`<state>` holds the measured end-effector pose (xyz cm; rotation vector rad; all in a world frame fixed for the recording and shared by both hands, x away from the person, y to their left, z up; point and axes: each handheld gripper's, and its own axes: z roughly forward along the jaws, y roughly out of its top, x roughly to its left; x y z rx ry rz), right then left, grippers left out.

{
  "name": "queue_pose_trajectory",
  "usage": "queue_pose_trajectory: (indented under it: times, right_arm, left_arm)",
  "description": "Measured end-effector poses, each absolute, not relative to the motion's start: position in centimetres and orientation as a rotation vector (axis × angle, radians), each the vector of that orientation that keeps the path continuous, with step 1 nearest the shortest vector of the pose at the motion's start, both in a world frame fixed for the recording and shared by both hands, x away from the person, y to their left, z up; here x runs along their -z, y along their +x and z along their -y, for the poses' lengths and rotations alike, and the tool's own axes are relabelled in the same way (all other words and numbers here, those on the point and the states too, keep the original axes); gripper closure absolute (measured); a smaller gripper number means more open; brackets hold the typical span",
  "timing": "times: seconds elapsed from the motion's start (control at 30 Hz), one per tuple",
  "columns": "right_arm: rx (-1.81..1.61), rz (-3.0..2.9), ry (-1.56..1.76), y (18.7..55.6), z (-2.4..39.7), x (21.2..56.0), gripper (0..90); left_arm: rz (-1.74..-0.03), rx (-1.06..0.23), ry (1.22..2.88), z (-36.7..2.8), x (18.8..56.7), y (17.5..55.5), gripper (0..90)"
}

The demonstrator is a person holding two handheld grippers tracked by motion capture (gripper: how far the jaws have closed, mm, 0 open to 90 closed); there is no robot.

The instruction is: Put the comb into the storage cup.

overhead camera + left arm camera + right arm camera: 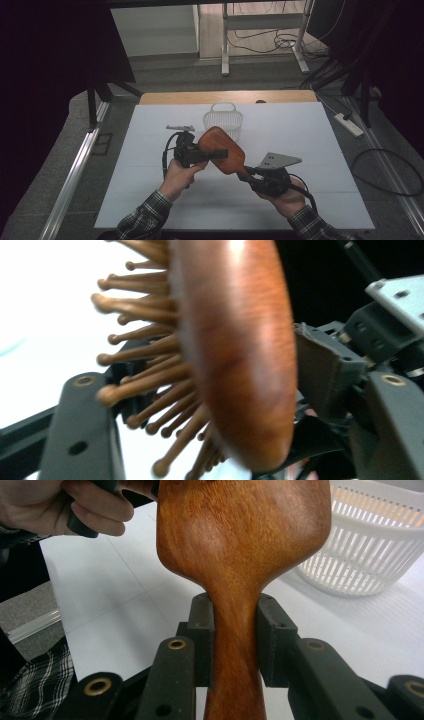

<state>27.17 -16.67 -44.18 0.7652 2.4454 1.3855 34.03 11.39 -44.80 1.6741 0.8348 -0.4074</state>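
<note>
Both tongs meet at one reddish-brown wooden paddle hairbrush (222,149), held in the air above the table. Right gripper (250,175) has its pads clamped on the brush's narrow handle (234,645), one pad on each side of the neck. Left gripper (212,154) has its jaws on either side of the brush head: one arm stands among the ball-tipped wooden bristles (145,385), the other behind the smooth back; whether the pads press cannot be told. Brush head points up and away, toward a white slotted plastic basket (223,120) standing just behind it. Surface: white sheet (320,150) over a wooden tabletop (225,96). Beyond: grey floor, white desk frame (226,45), loose black cables.
</note>
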Motion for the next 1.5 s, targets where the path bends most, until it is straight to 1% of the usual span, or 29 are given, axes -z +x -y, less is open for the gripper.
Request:
queue_pose_trajectory:
  times: [0.23, 0.4, 0.7, 0.9, 1.0, 1.03, 1.07, 1.1, 1.2, 1.4, 1.5]
  right_arm:
    - [-1.359, -2.470, 0.761, 27.4, 16.6, 44.6, 72.2]
    - [-1.349, -2.482, 0.756, 27.5, 16.4, 44.7, 72.1]
    - [-1.329, -2.483, 0.751, 27.7, 16.3, 44.8, 71.4]
    - [-1.330, -2.495, 0.775, 27.9, 16.4, 44.8, 69.6]
    - [-1.327, -2.499, 0.775, 27.9, 16.5, 44.8, 64.1]
    - [-1.327, -2.499, 0.775, 27.9, 16.5, 44.8, 64.1]
    - [-1.326, -2.500, 0.774, 28.0, 16.5, 44.8, 61.6]
    - [-1.320, -2.504, 0.776, 28.0, 16.5, 44.8, 57.3]
    - [-1.309, -2.504, 0.784, 28.1, 16.7, 44.8, 52.1]
    - [-1.308, -2.482, 0.840, 28.4, 17.1, 44.8, 36.7]
    - [-1.306, -2.488, 0.859, 28.6, 17.4, 44.8, 30.6]
  left_arm:
    - [-0.835, 0.468, 1.643, -11.5, 44.8, 34.1, 44.2]
    - [-0.832, 0.494, 1.629, -11.6, 44.6, 34.1, 48.7]
    - [-0.830, 0.458, 1.631, -11.3, 44.3, 33.8, 51.2]
    - [-0.810, 0.398, 1.684, -10.9, 43.5, 33.5, 51.5]
    - [-0.805, 0.355, 1.716, -10.8, 43.2, 33.5, 51.6]
    - [-0.805, 0.355, 1.716, -10.8, 43.2, 33.5, 51.6]
    - [-0.805, 0.353, 1.716, -10.8, 43.1, 33.5, 51.6]
    - [-0.804, 0.343, 1.720, -10.8, 43.0, 33.5, 51.6]
    - [-0.795, 0.311, 1.737, -10.9, 42.7, 33.5, 51.6]
    - [-0.794, 0.270, 1.746, -11.0, 42.2, 33.4, 51.5]
    - [-0.797, 0.240, 1.757, -11.1, 41.8, 33.4, 51.5]
